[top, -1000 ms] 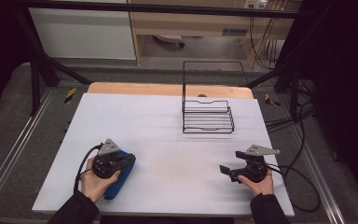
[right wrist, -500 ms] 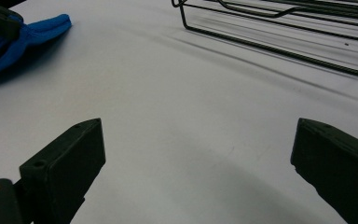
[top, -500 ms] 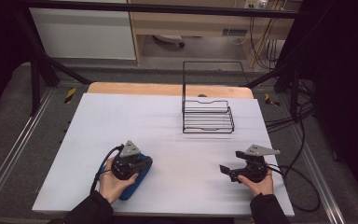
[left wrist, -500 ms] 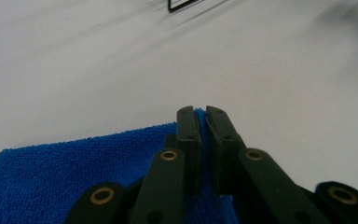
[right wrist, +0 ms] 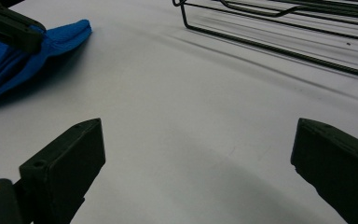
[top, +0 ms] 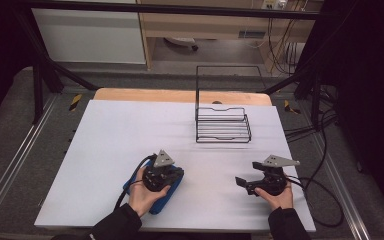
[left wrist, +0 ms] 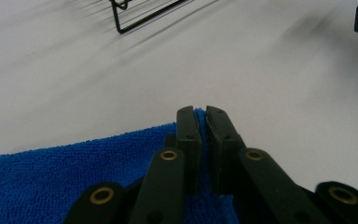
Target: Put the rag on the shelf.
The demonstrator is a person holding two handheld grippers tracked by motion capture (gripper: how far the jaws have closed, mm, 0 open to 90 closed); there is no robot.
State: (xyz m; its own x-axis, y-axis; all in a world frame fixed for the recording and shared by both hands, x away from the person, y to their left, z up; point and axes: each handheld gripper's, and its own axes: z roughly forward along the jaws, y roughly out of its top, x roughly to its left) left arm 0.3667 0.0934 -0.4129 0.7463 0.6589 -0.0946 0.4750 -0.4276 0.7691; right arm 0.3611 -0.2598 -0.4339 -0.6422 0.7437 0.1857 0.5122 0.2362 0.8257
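Note:
A blue cloth (top: 164,196) lies folded on the white table (top: 110,135) near the front edge, left of centre. My left gripper (top: 176,173) is over it and shut on a fold of the blue cloth (left wrist: 74,182); the jaws pinch the fabric between them (left wrist: 202,126). My right gripper (top: 241,183) rests near the front right of the table, its jaws wide apart with bare table between them (right wrist: 196,154). From the right gripper view the blue cloth (right wrist: 42,46) shows at the upper left with the left gripper's jaws on it.
A black wire rack (top: 223,124) with a tall back frame stands at the back right of the table. Its edge shows in the left gripper view (left wrist: 140,16) and the right gripper view (right wrist: 279,42). Cables (top: 325,200) trail off the right side.
My left gripper has slid to the right along the table's front, dragging the blue cloth with it. The right gripper has stayed in place.

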